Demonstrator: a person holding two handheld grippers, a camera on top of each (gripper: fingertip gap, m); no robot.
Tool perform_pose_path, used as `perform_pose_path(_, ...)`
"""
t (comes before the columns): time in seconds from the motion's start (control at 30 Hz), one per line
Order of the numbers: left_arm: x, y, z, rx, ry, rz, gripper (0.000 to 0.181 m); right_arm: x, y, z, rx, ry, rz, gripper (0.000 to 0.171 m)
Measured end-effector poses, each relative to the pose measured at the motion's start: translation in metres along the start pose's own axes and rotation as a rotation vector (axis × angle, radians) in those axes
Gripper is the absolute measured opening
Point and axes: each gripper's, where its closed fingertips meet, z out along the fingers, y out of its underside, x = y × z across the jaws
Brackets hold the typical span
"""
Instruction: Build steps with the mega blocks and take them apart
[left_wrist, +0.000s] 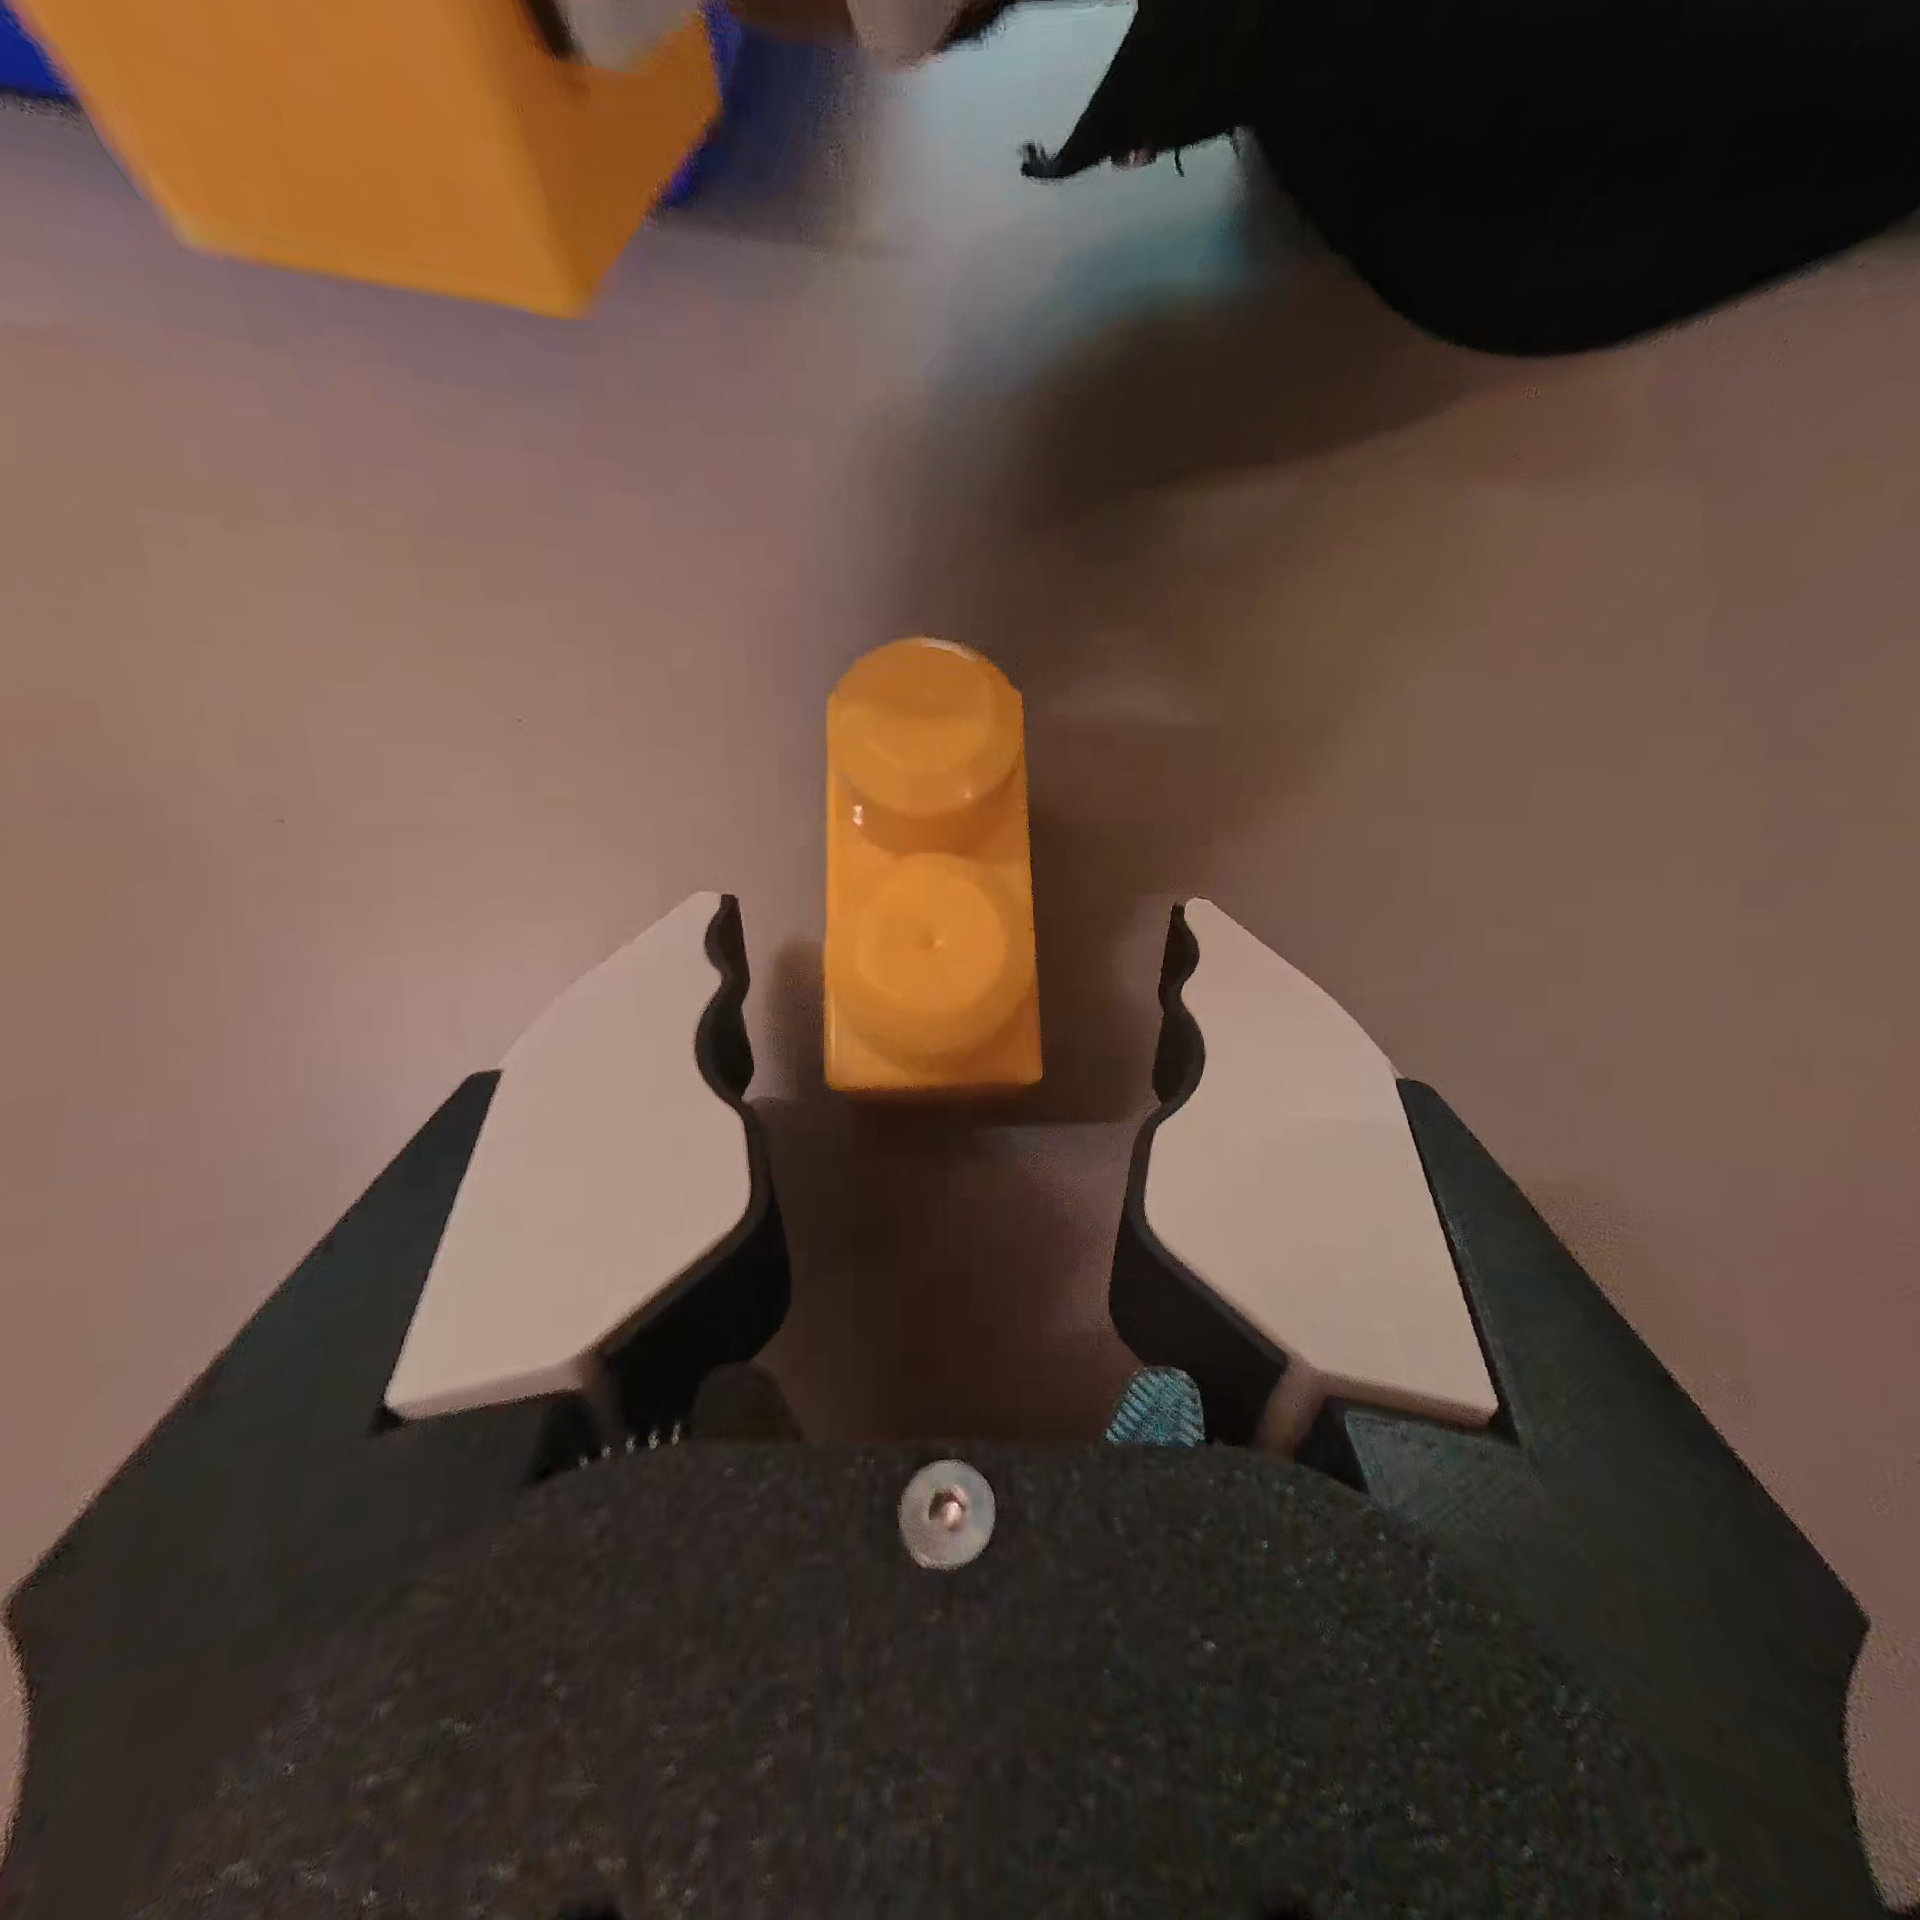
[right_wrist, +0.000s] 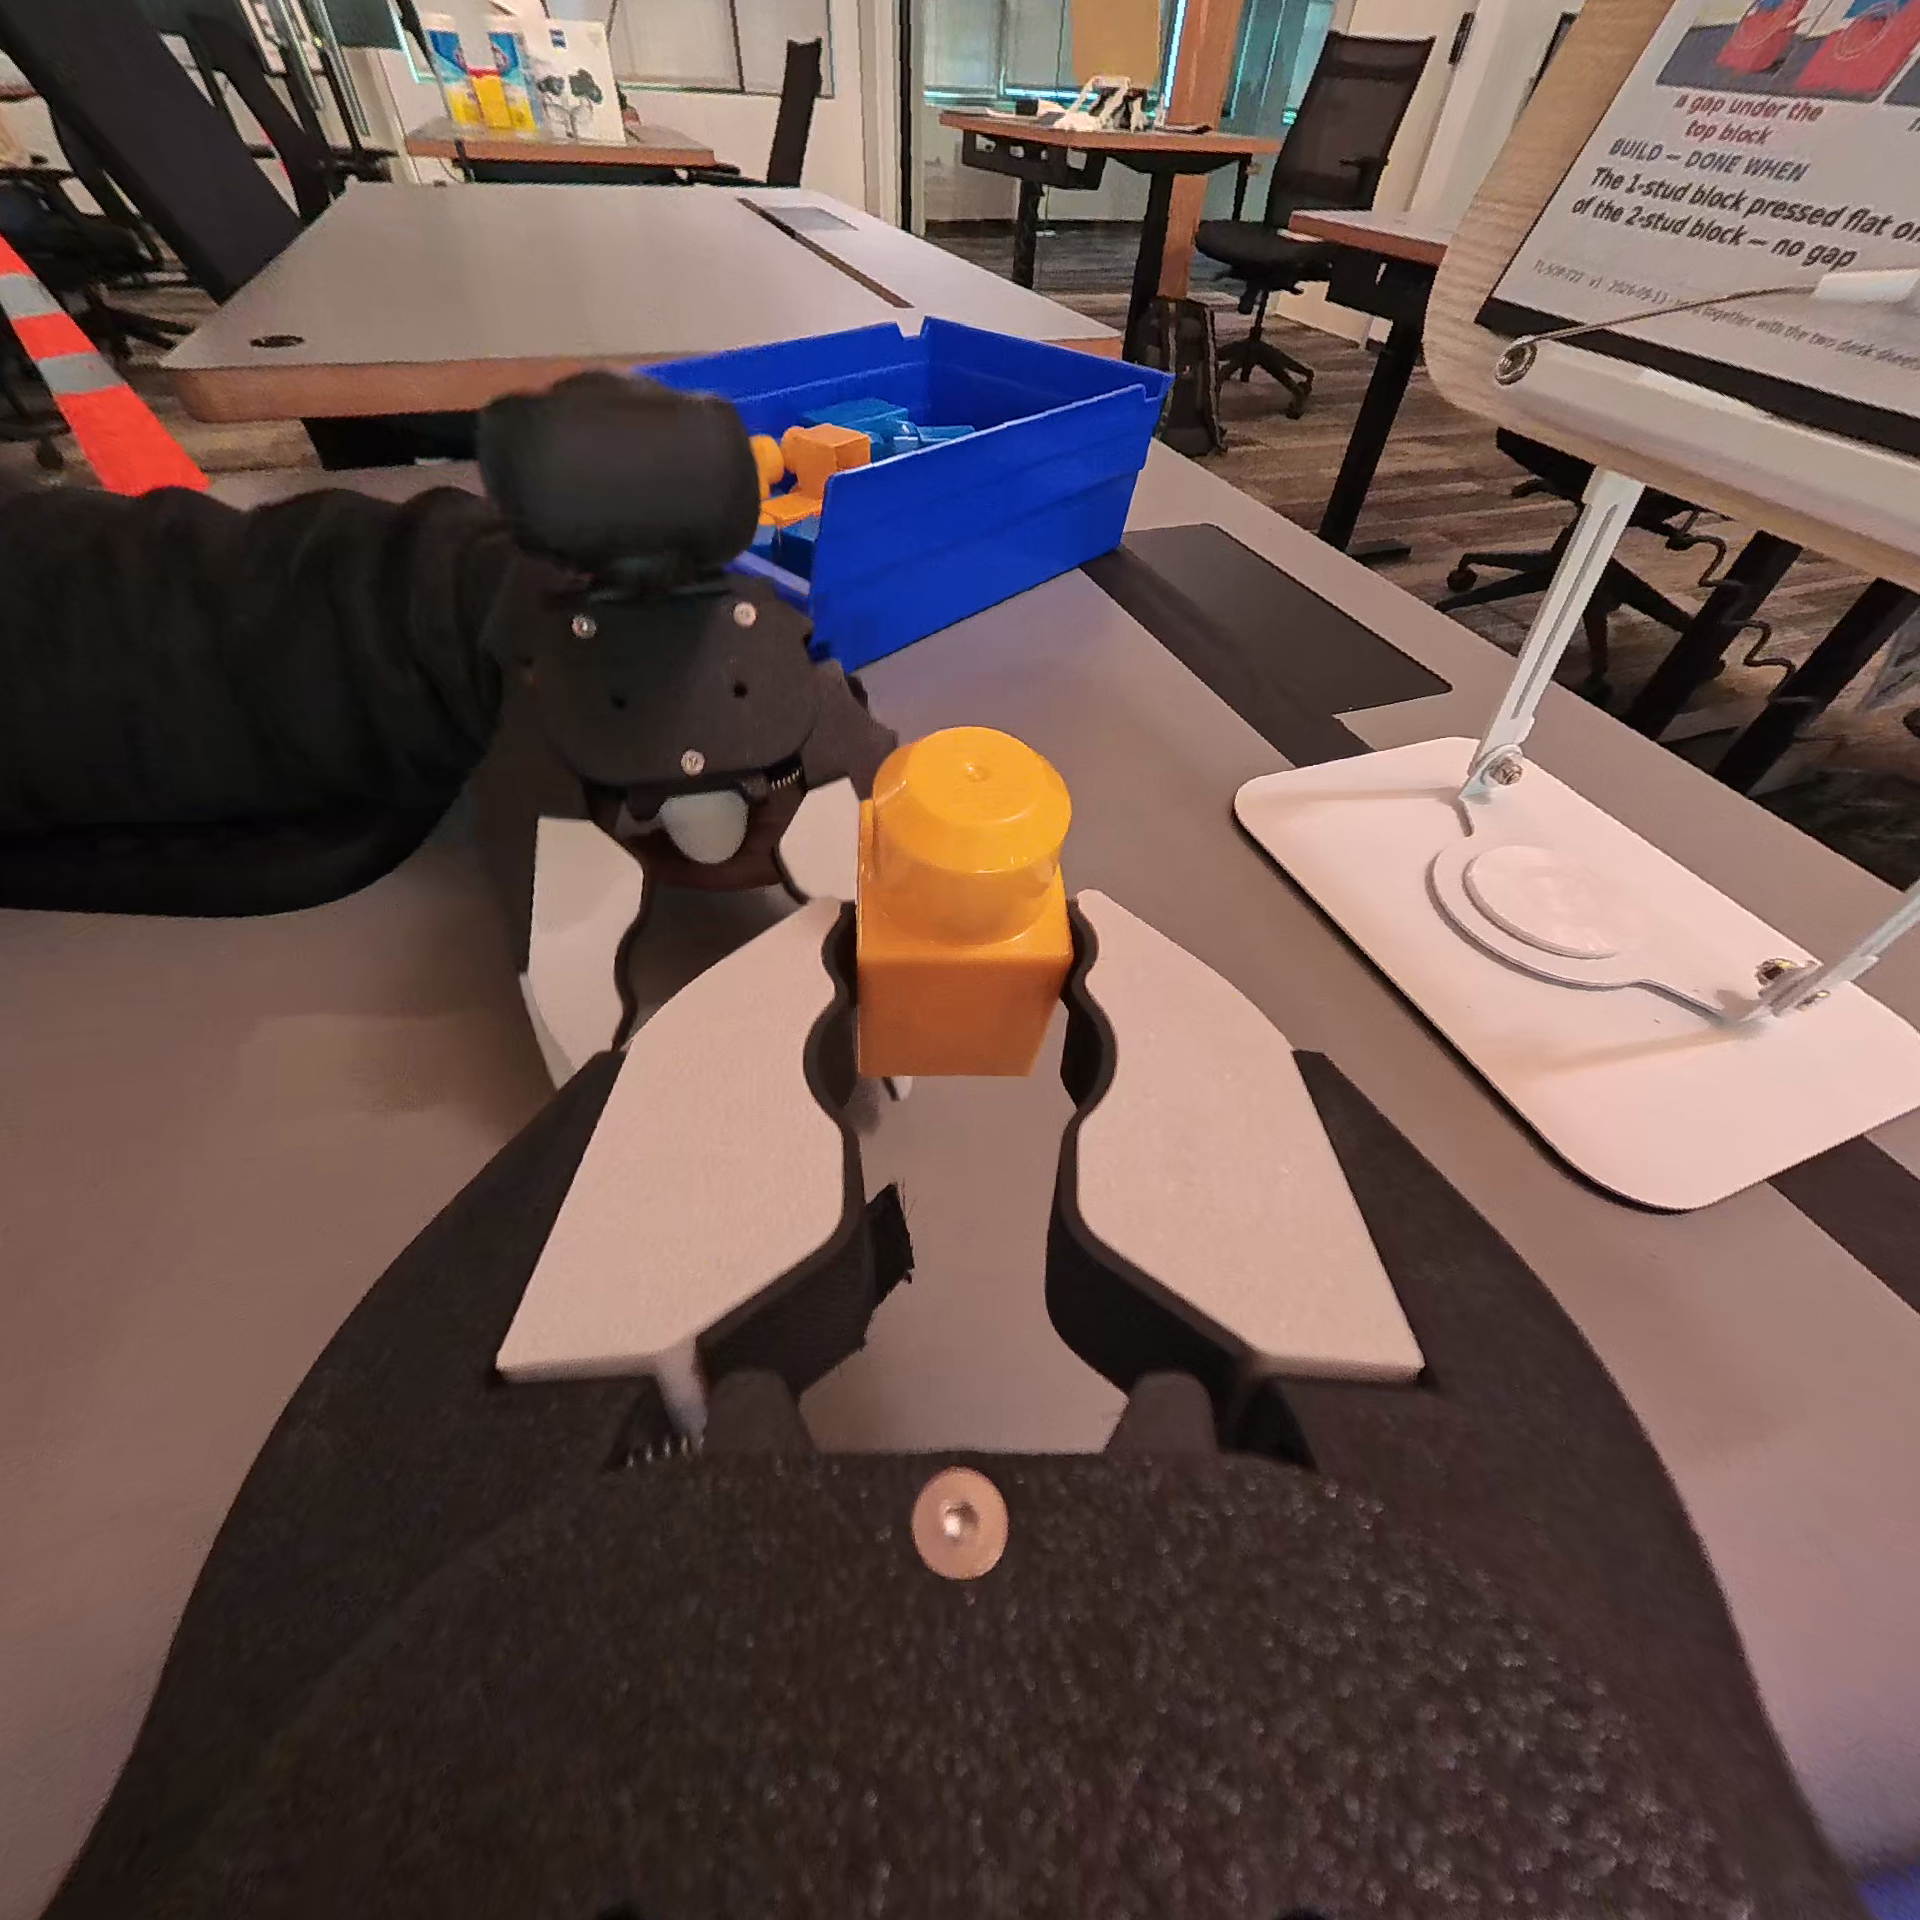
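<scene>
In the left wrist view, the left gripper (left_wrist: 956, 935) points down at the grey table (left_wrist: 416, 727) with its jaws spread; nothing is between them under pressure. The two-stud orange block (left_wrist: 930, 894) lies at frame centre, studs up, its near half between the fingertips with a clear gap on each side, so the fingers bracket it without touching. At the upper left of that frame a large, blurred orange shape is most likely the single-stud orange block (left_wrist: 395, 156) carried by the other gripper; a dark sleeve (left_wrist: 1558, 156) fills the upper right. In the right wrist view, the same sleeve and the left gripper appear at centre left, tipped down toward the table. The blue bin (right_wrist: 987, 488) of spare blocks stands behind it, upper centre. At frame centre the right gripper (right_wrist: 961, 997) is pinching the single-stud block by its square body, stud upward, clear of the table. A white document stand (right_wrist: 1558, 935) with an instruction sheet occupies the right side. Judged step: build phase, with the base block about to be secured and the top block in transit. The next move likely calls for closing the left jaws squarely on the base block's long sides, then aligning the carried block's underside over one stud and pressing straight down until seated flat.
</scene>
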Motion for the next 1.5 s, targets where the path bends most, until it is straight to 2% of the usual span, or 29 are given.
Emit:
perform_pose_path(0.07,0.000,0.006,0.009,-0.047,-0.026,0.040,0.076,-0.001,-0.002,-0.001,0.009,-0.002,-0.002,0.037)
perform_pose_path(0.17,-0.002,0.004,0.013,-0.030,-0.051,0.064,0.074,-0.002,-0.007,-0.003,0.034,-0.006,-0.001,0.037)
perform_pose_path(0.37,-0.009,0.003,0.009,0.053,-0.104,0.063,0.057,-0.001,-0.010,-0.006,0.053,-0.006,0.007,0.037)
perform_pose_path(0.6,-0.009,0.004,0.009,0.056,-0.107,0.051,0.042,0.002,-0.008,-0.007,0.051,0.001,0.013,0.037)
perform_pose_path(0.77,-0.006,-0.002,0.005,0.079,-0.074,0.037,0.043,-0.001,-0.008,-0.006,0.047,-0.016,0.009,0.037)
perform_pose_path(0.93,0.001,-0.030,-0.018,0.170,0.002,-0.056,0.043,-0.012,-0.016,-0.007,0.064,-0.062,0.014,0.037)
perform_pose_path(1.07,0.008,-0.029,-0.020,0.117,0.027,-0.052,0.043,-0.027,-0.017,-0.004,0.047,-0.149,0.051,0.037)
perform_pose_path(1.3,0.006,-0.028,-0.021,0.091,0.015,-0.060,0.043,-0.043,0.005,0.009,-0.065,-0.232,0.056,0.037)
perform_pose_path(1.5,0.005,-0.047,-0.038,0.230,0.047,-0.089,0.042,-0.047,0.014,0.012,-0.089,-0.253,0.051,0.037)
